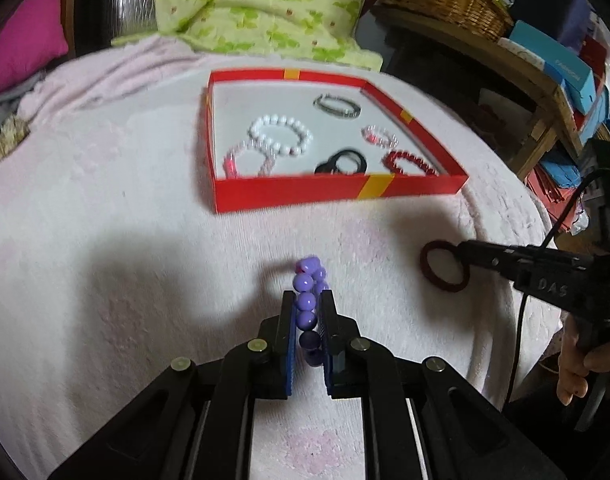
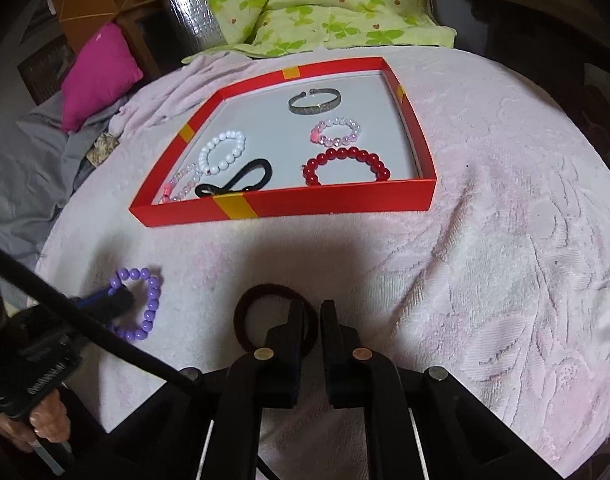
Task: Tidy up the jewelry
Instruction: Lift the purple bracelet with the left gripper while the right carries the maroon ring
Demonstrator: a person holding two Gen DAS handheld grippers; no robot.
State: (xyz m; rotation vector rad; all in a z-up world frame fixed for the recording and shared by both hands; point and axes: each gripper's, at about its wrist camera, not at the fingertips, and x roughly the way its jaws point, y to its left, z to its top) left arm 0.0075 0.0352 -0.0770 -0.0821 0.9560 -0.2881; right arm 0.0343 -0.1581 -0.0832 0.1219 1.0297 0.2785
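Magenta pillow (image 2: pixel 99 74) — green clover-print quilt (image 2: pixel 325 4)

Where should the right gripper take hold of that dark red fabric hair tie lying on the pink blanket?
Grip the near arc of the dark red fabric hair tie. It lies flat as an open ring, so come from above with one finger inside, one outside, as the right gripper is already placed.

Both pics are bright in the middle & go black at the corners. The fisheye lens bends things near the edges, so the red box (image 2: pixel 345 204) looks crooked. Light comes from above & behind: big soft gray shadows fall on the pink blanket (image 1: pixel 105 240). The left view is blurry, esp. the beads in the box. The right view is sharper.
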